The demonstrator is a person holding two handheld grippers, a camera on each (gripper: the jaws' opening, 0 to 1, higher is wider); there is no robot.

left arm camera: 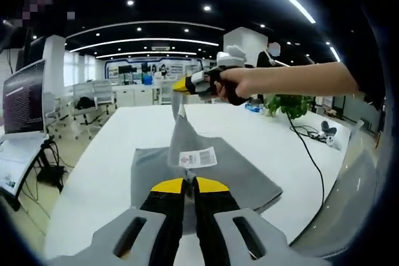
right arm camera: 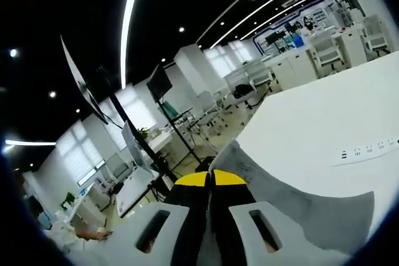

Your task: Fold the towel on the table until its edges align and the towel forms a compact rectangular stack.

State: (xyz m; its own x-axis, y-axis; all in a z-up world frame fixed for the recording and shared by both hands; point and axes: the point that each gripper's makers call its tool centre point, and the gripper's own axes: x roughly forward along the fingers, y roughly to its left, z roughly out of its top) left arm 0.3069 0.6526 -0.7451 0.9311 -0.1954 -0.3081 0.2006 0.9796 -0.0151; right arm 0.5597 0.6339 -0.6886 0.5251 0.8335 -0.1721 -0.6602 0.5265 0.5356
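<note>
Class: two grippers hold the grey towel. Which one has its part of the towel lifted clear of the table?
The right gripper, in the person's hand: it pinches a peak of the towel raised above the table. The left gripper clamps the edge low.

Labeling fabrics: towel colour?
Grey, with a white barcode label; the towel shows best in the left gripper view.

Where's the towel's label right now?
In the left gripper view, the label lies on the grey towel, just beyond the left hand-held gripper, below the towel's raised corner.
</note>
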